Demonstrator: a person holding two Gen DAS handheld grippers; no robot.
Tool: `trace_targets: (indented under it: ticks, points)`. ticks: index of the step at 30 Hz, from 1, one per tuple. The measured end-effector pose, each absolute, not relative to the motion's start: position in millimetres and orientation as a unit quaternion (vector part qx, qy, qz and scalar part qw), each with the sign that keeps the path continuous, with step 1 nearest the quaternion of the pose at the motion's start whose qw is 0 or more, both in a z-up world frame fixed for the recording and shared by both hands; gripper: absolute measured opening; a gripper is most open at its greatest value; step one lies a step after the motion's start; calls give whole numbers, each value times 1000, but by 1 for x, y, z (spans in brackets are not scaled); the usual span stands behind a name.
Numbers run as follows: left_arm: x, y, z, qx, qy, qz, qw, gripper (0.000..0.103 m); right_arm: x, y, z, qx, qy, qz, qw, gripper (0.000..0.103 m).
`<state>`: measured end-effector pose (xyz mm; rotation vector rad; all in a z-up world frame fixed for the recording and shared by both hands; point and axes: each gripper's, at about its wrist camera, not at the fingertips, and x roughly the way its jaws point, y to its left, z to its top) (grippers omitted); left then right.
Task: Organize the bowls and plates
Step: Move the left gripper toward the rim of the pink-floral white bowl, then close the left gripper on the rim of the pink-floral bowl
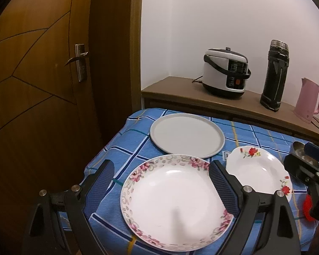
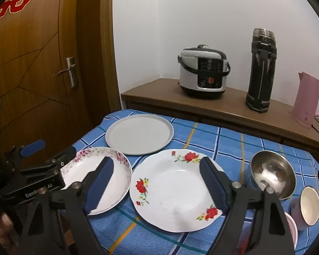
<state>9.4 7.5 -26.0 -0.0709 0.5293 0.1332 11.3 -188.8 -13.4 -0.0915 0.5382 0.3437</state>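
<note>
Three plates lie on the blue checked tablecloth (image 2: 223, 140). A plain grey plate (image 1: 187, 136) (image 2: 139, 135) is farthest back. My left gripper (image 1: 161, 182) hangs open over a pink-flowered plate (image 1: 174, 201) (image 2: 121, 182), one finger on each side of it. The red-flowered plate (image 2: 172, 189) (image 1: 255, 170) sits under my right gripper (image 2: 157, 178), which is also open and holds nothing. A steel bowl (image 2: 272, 174) stands to the right of it, and a pink cup-like bowl (image 2: 308, 208) lies tilted beside that.
Behind the table, a wooden sideboard (image 2: 159, 91) carries a rice cooker (image 2: 203, 72), a dark thermos (image 2: 260, 70) and a pink kettle (image 2: 308, 99). A wooden door (image 1: 42, 85) stands to the left. The table's left edge (image 1: 104, 148) is close to the pink-flowered plate.
</note>
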Motion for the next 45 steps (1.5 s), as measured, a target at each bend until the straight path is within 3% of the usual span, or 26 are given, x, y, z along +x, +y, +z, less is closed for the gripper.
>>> trace_targets:
  ticks: [4,17,25,33,40,45]
  points:
    - [11,18,-35,-35,267,74,960,92,20,-182,-22,-53,282,178,941,66]
    - [15,64,-71,-69,312,86,944,92,31,-148,-68,-92,370,231,895,51]
    - [25,75,-83,-81,323,70,940,91,24,-150,-78,-82,399,226,885,36]
    - [29,80,-84,-83,323,57,941,81,19,-139,-79,-96,399,235,881,33]
    - [38,80,-87,-73,330,36,941,58,17,-133,-81,-95,405,235,878,25]
    - [41,82,-92,-74,336,32,938,58,17,-128,-82,-92,411,235,876,22]
